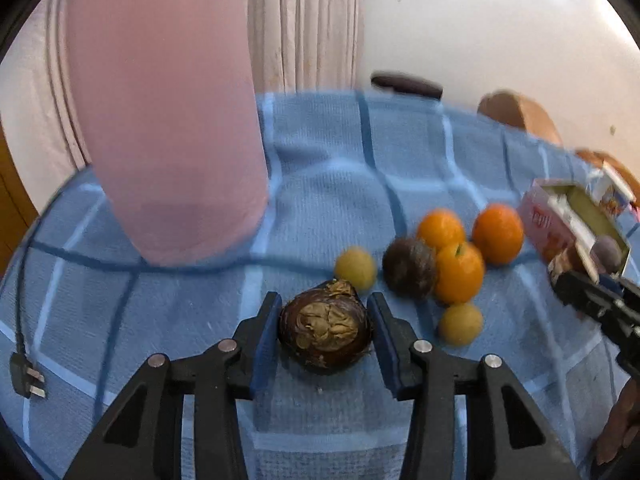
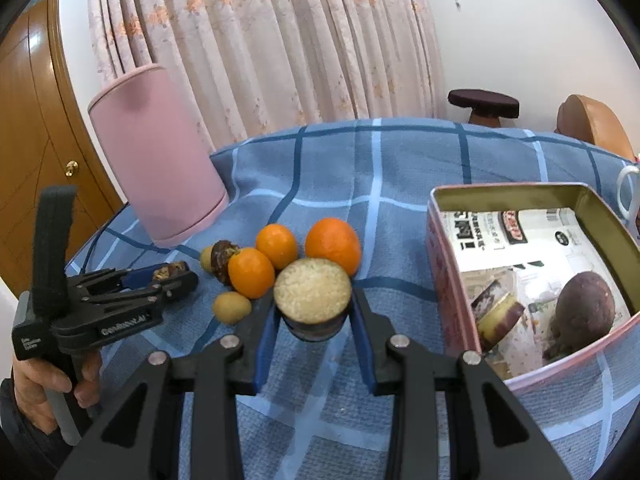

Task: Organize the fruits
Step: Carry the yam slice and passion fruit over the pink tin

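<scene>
My left gripper (image 1: 325, 326) is shut on a dark brown water chestnut (image 1: 325, 330) just above the blue checked cloth; it also shows in the right wrist view (image 2: 172, 274). My right gripper (image 2: 314, 312) is shut on a cut dark fruit piece (image 2: 313, 298) with a pale grainy face. Three oranges (image 2: 277, 258), a dark brown fruit (image 1: 409, 267) and two small yellow-green fruits (image 1: 355, 268) lie clustered on the cloth. A pink tin box (image 2: 448, 264) at the right holds a purple-brown fruit (image 2: 586, 300) and a cut slice (image 2: 498, 314).
A tall pink cylinder (image 2: 156, 152) stands at the back left on the table (image 2: 400, 168). A black power plug (image 1: 26, 376) and cord lie at the left edge. A white mug handle (image 2: 626, 190) shows behind the tin. A stool and chair stand beyond the table.
</scene>
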### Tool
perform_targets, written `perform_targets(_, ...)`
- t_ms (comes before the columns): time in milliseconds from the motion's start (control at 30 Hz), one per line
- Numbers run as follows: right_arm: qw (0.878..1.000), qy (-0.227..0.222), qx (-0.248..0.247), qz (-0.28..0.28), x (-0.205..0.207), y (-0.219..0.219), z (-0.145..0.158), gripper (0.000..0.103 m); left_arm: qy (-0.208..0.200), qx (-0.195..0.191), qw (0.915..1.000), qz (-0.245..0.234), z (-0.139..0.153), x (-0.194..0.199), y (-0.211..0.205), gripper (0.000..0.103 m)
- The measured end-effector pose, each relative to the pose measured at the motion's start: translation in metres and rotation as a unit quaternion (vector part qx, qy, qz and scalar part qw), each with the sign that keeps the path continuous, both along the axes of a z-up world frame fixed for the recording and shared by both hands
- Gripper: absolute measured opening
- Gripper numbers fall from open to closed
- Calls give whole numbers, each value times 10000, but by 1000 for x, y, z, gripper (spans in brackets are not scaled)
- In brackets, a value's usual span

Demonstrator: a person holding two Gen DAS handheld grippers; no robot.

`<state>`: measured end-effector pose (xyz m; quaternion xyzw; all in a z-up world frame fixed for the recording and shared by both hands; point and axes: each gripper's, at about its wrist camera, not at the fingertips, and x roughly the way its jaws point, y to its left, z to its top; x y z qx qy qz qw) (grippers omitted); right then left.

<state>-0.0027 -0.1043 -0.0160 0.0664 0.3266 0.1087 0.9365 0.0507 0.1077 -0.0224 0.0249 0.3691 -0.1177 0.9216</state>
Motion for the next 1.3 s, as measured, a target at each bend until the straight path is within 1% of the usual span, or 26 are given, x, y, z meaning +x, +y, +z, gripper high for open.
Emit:
perform_targets(67, 9997, -221, -98, -77, -5, -1, 6, 38, -522, -5, 9986, 88, 13, -12, 0, 46)
perform_targets(133, 9986, -443, -196, -186, -10, -3, 13, 38, -878, -166, 9959, 114, 23, -21, 1, 46)
perform_targets(200, 9968, -650, -328, -329, -14, -6, 19, 38, -990, -334, 9944, 143, 28, -24, 2, 46)
perform_targets(267, 9952, -779, -424, -403, -16, -10, 22, 38, -1062, -415, 9932, 224, 29, -25, 1, 46)
perform_targets(367, 9938, -873, -488, -476, -17, -18, 26, 38, -1099, -359, 9929, 273, 28, -26, -5, 46)
perform_targets(467, 9919, -922, -645, -597, -17, -28, 26, 38, -1203, -390, 9915, 297, 29, -29, -8, 46)
perform_targets(600, 9906, -896, -668, -786, -17, -47, 25, 38, -1244, -331, 9912, 320, 29, -33, -16, 46)
perform_targets(800, 9887, -842, -772, -967, -18, -70, 22, 38, -1223, -359, 9915, 273, 28, -38, -33, 46)
perform_targets(1033, 9875, -836, -753, -1105, -21, -93, 22, 38, -1228, -366, 9917, 56, 27, -46, -65, 46)
perform_targets(1233, 9861, -853, -828, -1157, -22, -106, 22, 38, -1221, -153, 9924, -78, 27, -49, -102, 46)
perform_targets(1300, 9853, -862, -864, -1197, -23, -113, 23, 38, -1199, -146, 9926, -132, 28, -50, -113, 46)
